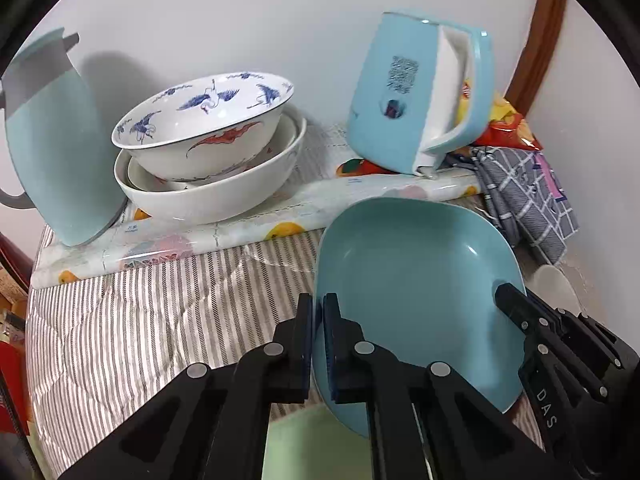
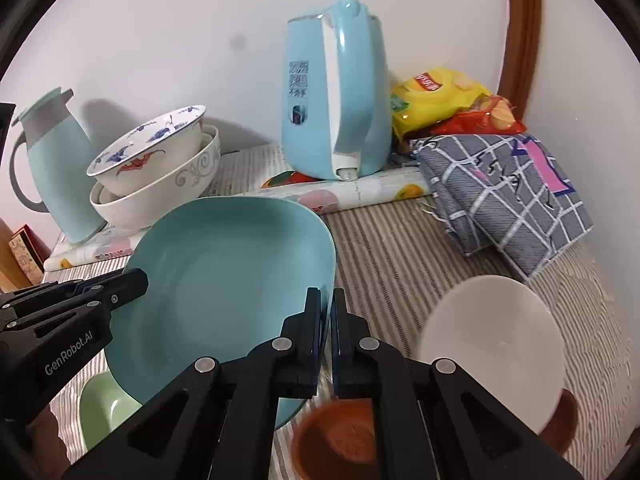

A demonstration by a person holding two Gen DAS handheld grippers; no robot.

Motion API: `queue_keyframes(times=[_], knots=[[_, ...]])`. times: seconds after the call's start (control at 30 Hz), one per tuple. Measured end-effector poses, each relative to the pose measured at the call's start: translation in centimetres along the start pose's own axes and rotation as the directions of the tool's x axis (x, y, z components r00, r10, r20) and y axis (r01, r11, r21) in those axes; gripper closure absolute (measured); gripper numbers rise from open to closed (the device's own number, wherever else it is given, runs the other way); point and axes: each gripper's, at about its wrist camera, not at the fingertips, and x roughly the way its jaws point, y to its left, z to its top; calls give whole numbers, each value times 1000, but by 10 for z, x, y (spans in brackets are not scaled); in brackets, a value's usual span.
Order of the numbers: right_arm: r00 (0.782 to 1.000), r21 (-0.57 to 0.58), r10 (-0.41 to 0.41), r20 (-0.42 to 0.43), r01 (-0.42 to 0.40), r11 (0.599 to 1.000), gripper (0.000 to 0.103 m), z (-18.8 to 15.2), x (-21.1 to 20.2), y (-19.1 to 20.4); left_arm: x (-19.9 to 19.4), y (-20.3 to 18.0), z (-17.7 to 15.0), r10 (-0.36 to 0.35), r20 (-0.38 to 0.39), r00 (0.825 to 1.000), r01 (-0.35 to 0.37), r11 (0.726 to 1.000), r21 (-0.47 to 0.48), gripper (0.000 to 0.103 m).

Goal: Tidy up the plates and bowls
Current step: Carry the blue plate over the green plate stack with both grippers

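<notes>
A pale blue squarish plate (image 1: 416, 280) hangs tilted above the striped tablecloth, held from both sides. My left gripper (image 1: 318, 304) is shut on its left rim, and my right gripper (image 2: 326, 300) is shut on the right rim of the plate (image 2: 224, 280). Each gripper also shows in the other's view: the right gripper (image 1: 506, 294) and the left gripper (image 2: 138, 278). At the back left a crane-painted bowl (image 1: 200, 136) sits nested in a large white bowl (image 1: 208, 196). Below the plate lie a green dish (image 2: 104, 404), a white bowl (image 2: 488, 348) and a terracotta bowl (image 2: 336, 440).
A blue kettle (image 2: 336, 92) stands at the back on a rolled patterned sheet (image 1: 224, 232). A pale green jug (image 1: 52, 140) stands far left. A grey checked cloth (image 2: 508, 196) and snack bags (image 2: 440, 96) fill the back right corner by the wall.
</notes>
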Motion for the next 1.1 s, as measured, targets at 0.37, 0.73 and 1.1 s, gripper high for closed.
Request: queue_keyframes(times=[0.37, 0.73, 1.1], knots=[[1000, 8, 3, 13, -3, 1000, 99, -18, -49, -10, -40, -10, -34, -20, -2, 1000, 20, 1000, -11, 96], [999, 2, 21, 33, -21, 1000, 99, -41, -95, -7, -87, -15, -61, 12, 38, 999, -12, 1000, -11, 96], [997, -19, 50, 57, -49, 999, 99, -59, -126, -3, -121, -17, -84, 35, 60, 998, -33, 999, -36, 96]])
